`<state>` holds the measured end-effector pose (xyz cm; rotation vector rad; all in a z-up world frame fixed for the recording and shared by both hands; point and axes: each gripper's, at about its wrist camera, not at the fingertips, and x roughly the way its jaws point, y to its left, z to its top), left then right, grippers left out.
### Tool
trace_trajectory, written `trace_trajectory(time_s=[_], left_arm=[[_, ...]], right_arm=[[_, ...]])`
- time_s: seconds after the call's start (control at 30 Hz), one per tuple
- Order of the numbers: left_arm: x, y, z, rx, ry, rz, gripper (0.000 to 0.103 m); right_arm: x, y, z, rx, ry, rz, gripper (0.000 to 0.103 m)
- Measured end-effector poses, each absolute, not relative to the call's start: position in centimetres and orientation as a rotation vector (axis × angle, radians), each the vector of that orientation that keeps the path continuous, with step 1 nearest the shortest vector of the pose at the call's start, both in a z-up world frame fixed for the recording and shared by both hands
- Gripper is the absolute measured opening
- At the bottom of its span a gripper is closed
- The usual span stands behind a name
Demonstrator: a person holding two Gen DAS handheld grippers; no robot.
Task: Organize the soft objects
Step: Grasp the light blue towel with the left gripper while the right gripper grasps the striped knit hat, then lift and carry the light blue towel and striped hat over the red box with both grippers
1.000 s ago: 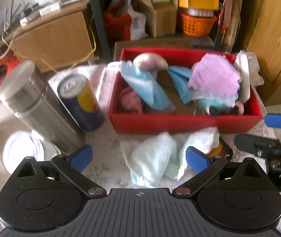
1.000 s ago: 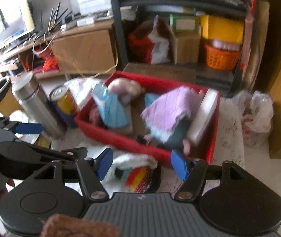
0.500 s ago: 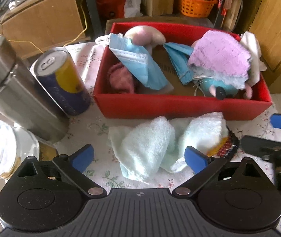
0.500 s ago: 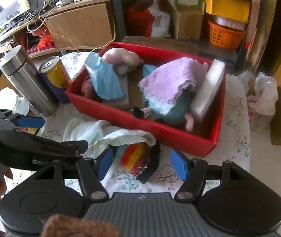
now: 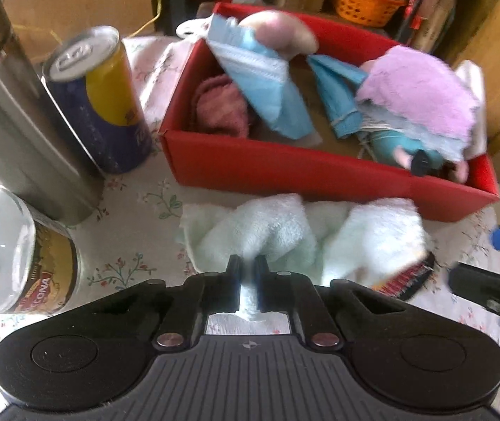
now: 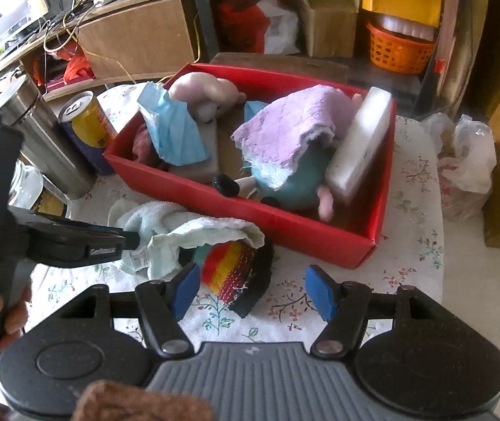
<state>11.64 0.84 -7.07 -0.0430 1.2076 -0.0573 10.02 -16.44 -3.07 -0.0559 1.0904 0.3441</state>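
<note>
A pale green towel (image 5: 278,235) lies crumpled on the floral tablecloth in front of a red box (image 5: 285,170). My left gripper (image 5: 248,266) is shut on the towel's near fold. The towel (image 6: 193,231) partly covers a striped knitted item (image 6: 236,270) in red, yellow and black. My right gripper (image 6: 250,289) is open and empty just above that knitted item. The red box (image 6: 306,231) holds blue face masks (image 6: 172,133), a purple cloth (image 6: 285,129) over a teal plush, a pink plush (image 6: 208,91) and a dark red cloth (image 5: 220,108).
A steel flask (image 5: 14,119), a blue-and-yellow can (image 5: 102,101) and a glass jar (image 5: 14,259) stand left of the box. A white plastic bag (image 6: 467,161) sits off the table's right edge. Shelves with cartons and an orange basket (image 6: 397,49) are behind.
My left gripper has come down and closed on the towel; it was open before. My right gripper has lowered slightly toward the knitted item and stays open.
</note>
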Motion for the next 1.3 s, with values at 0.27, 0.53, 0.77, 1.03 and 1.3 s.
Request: trace_trajectory(time_s=[0.27,0.53,0.77,1.03,1.3], left_arm=[[9.1,3.4,-4.4,-0.129,1.166,-0.105,0.002],[8.8,5.3,-4.1,-0.202,1.141,-0.095,0.017],[11.5,3.0,-5.4,-0.236,1.133,-0.109,0.082],[13.3,-0.3,-9.7,-0.150,1.239,-0.054,0.083],[12.6,-1.7,-9.5,-0.026,1.202,0.014,0.026]], right_arm=[[10.7,-15.0,-5.6,-0.109,1.139,0.353,0.042],[11.8,-13.0,-8.7,-0.089,1.188,0.375,0.042],[10.5,-13.5,-9.0,-0.103,1.219,0.399,0.000],[6.6,-18.5,-6.1,-0.016,1.179,0.433,0.000],[5.2,-22.0,-4.6,0.068,1.135,0.388,0.000]])
